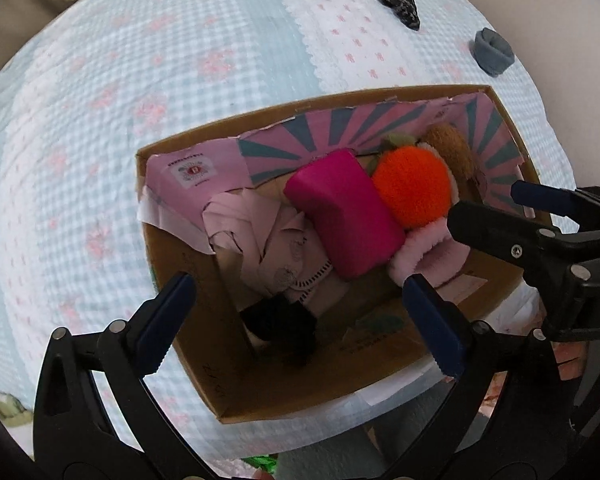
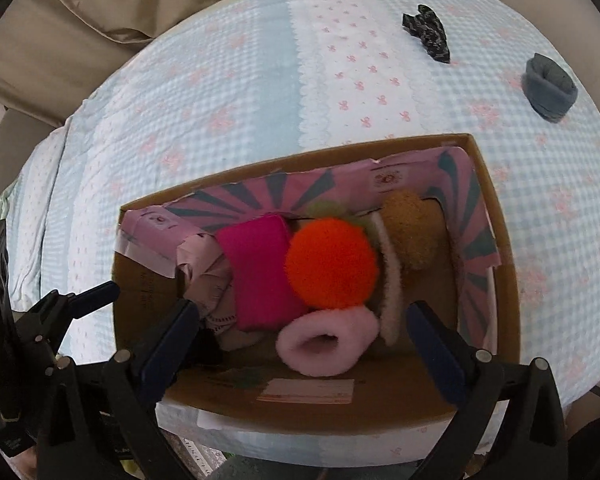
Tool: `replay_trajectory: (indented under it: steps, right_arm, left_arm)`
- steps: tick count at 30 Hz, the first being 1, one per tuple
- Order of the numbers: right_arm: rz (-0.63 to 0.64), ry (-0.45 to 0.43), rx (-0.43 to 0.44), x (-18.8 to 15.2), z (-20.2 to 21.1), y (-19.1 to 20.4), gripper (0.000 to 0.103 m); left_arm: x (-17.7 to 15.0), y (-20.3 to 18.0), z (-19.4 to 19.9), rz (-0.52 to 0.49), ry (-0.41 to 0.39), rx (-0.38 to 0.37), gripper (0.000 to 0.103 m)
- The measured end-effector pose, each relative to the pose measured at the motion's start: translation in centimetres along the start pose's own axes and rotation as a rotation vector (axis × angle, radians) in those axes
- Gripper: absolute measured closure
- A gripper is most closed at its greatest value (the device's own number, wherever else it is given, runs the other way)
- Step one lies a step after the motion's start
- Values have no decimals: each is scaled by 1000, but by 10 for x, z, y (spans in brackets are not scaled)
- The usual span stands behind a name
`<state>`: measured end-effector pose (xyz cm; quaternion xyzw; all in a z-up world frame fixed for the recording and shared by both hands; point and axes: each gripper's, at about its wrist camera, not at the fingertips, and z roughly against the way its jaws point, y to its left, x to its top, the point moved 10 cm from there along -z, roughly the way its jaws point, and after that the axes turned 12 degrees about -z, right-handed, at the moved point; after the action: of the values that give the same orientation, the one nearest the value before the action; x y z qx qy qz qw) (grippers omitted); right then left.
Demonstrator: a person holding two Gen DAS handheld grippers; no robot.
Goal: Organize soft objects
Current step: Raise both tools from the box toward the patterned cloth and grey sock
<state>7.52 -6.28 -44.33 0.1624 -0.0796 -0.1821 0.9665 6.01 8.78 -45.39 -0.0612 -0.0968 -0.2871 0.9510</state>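
An open cardboard box [image 1: 204, 364] [image 2: 504, 292] stands on the bed. It holds a magenta folded cloth [image 1: 344, 216] [image 2: 260, 272], an orange plush ball [image 1: 412, 184] [image 2: 332, 264], a pink fluffy ring [image 2: 324, 340] [image 1: 420, 256], a brown plush [image 2: 412, 228], a pale pink garment [image 1: 256, 240] and a black soft item [image 1: 280, 324]. My left gripper [image 1: 300, 320] hangs open over the box's near left corner, above the black item. My right gripper [image 2: 300, 320] [image 1: 484, 202] is open above the pink ring. Neither holds anything.
A black patterned sock [image 1: 400, 4] [image 2: 428, 32] and a rolled grey-blue sock [image 1: 494, 52] [image 2: 550, 88] lie on the checked bedspread [image 1: 140, 100] beyond the box. A beige headboard or cushion [image 2: 100, 12] lies behind the bed. The box sits near the bed's front edge.
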Motion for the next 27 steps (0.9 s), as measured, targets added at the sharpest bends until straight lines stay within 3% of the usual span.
replay_trajectory:
  steps: [18, 27]
  right_arm:
    - [43, -40, -10, 5, 24, 16, 0]
    - [81, -105, -11, 8, 76, 28, 0]
  left_arm:
    - [8, 3, 37, 32, -37, 31, 0]
    - [8, 0, 86, 80, -93, 69, 0]
